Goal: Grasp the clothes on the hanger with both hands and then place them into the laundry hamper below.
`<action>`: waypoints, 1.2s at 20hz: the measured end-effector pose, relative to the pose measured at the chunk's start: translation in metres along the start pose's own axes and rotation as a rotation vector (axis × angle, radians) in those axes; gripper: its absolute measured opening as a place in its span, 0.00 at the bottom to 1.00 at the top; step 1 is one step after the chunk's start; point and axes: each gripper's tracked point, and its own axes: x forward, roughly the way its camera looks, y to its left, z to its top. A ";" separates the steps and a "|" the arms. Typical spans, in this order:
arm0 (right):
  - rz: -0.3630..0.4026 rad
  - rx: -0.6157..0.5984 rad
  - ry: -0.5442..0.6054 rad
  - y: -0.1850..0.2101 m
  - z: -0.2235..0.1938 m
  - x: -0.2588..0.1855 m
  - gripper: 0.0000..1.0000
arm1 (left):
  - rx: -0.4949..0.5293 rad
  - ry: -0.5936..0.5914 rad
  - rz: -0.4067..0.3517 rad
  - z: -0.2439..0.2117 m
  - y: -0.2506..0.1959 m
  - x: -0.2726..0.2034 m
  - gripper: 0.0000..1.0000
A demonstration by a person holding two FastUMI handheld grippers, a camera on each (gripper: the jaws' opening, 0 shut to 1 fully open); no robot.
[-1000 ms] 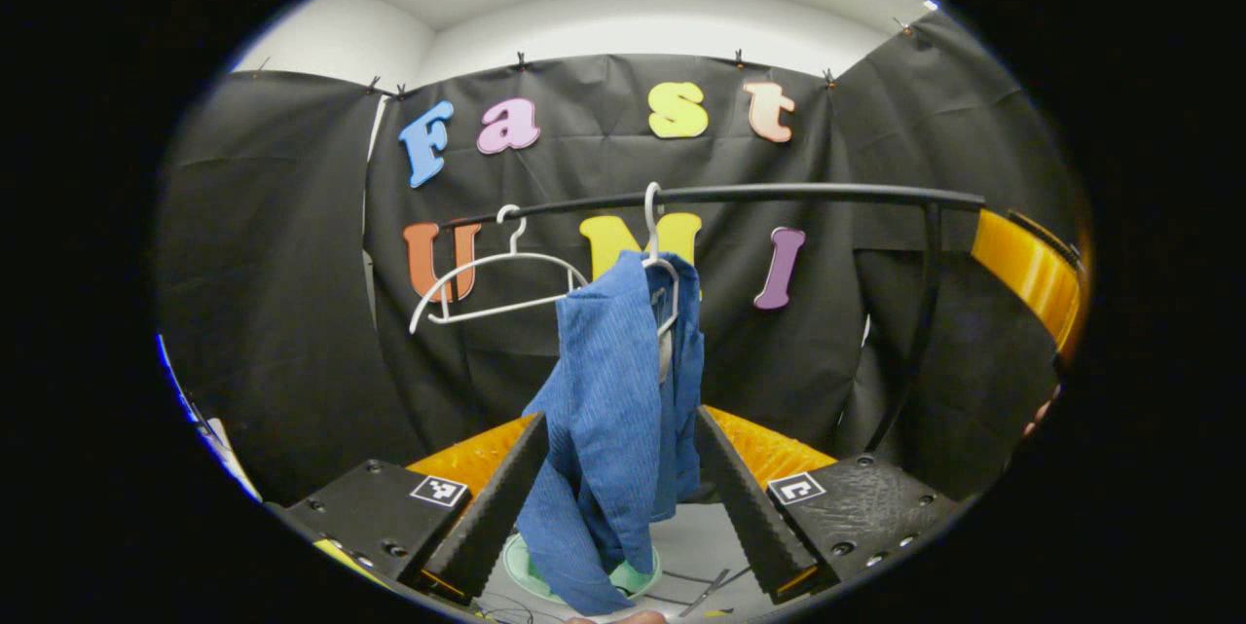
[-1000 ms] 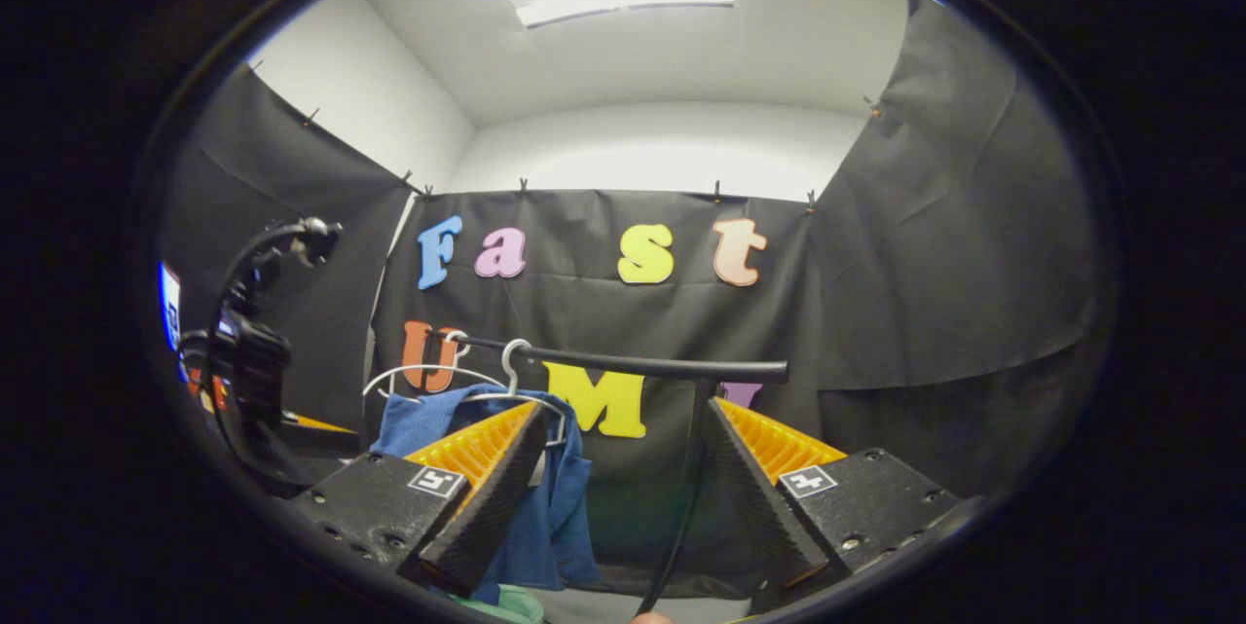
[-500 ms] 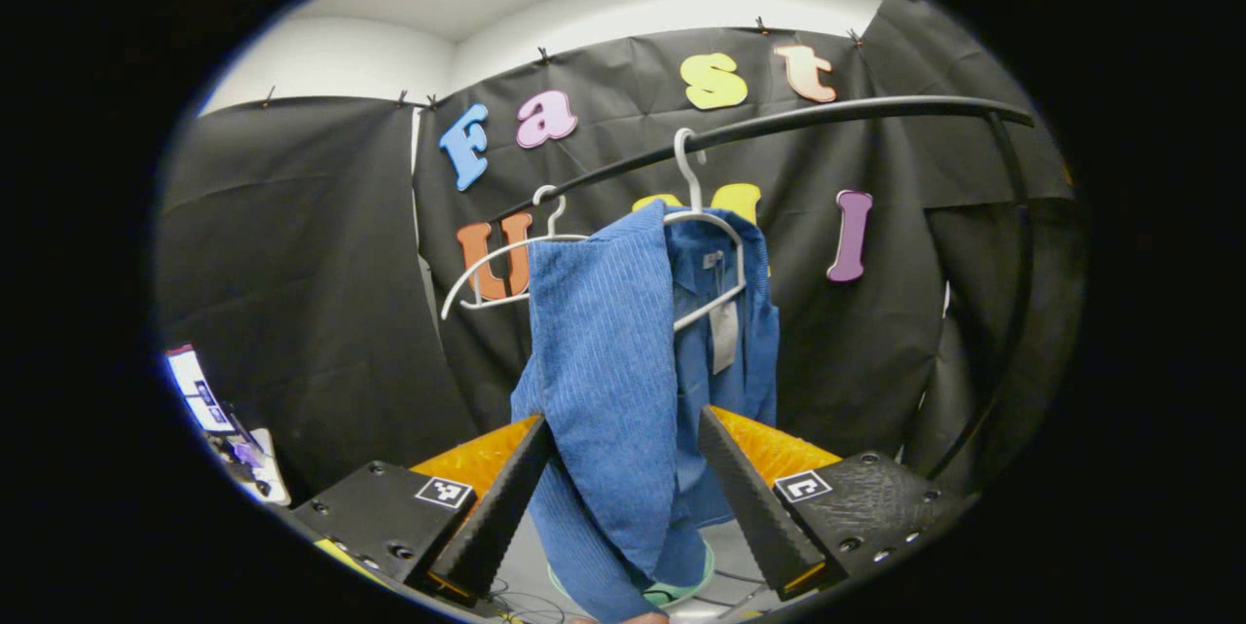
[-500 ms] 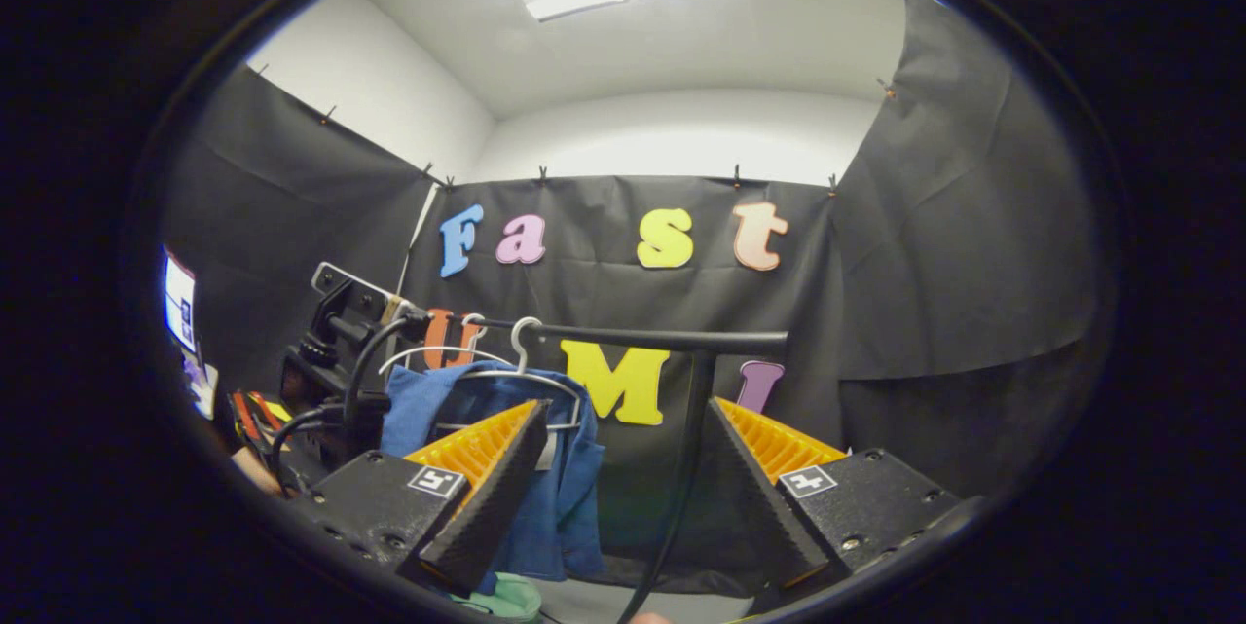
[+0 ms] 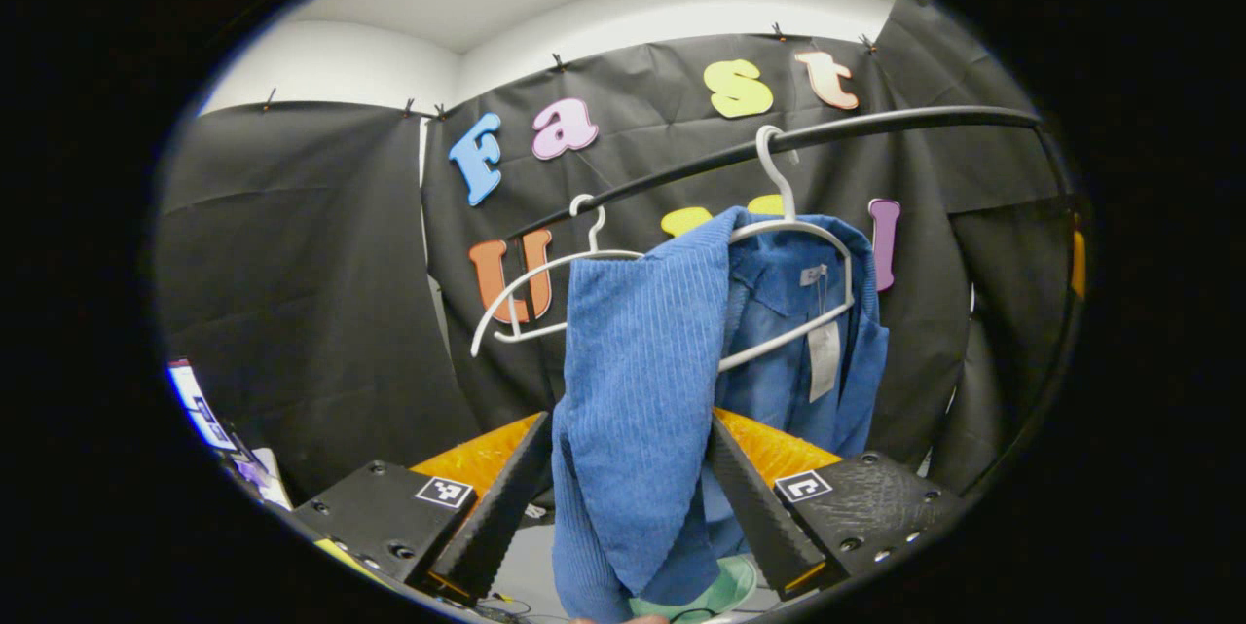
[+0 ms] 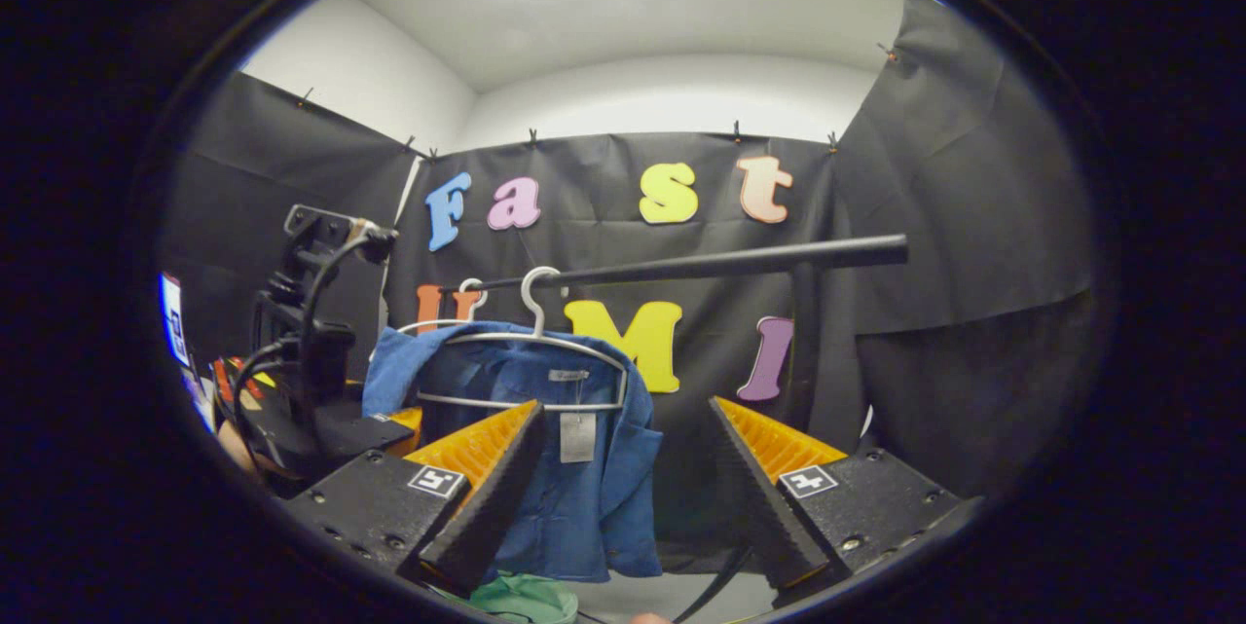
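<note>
Now blue shirt (image 5: 638,381) on white hanger (image 5: 779,244) hanging between spread fingers of left tool (image 5: 623,497); right tool (image 6: 623,488) open, empty, just right of shirt.

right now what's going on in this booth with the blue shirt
A person holds a two-finger gripper in each hand and is reaching for the blue ribbed shirt draped on a white plastic hanger on the black metal rail. The left gripper is open with the shirt's hanging fabric between its fingers, not yet clamped. The right gripper is open too, beside the shirt's other edge. A second white hanger hangs bare. Green hamper waits below.
</note>
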 end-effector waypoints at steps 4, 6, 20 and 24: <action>-0.094 0.000 0.058 0.008 -0.029 0.046 1.00 | 0.005 -0.009 -0.036 -0.004 0.012 0.027 0.97; -0.147 -0.024 0.094 0.006 -0.045 0.066 1.00 | -0.019 -0.011 -0.058 -0.004 0.020 0.043 0.97; -0.509 -0.058 0.188 -0.041 -0.098 0.170 1.00 | -0.090 -0.032 -0.191 0.001 0.012 0.113 0.95; -0.490 -0.025 0.220 -0.046 -0.106 0.191 0.94 | -0.102 -0.038 -0.228 0.004 0.009 0.120 0.85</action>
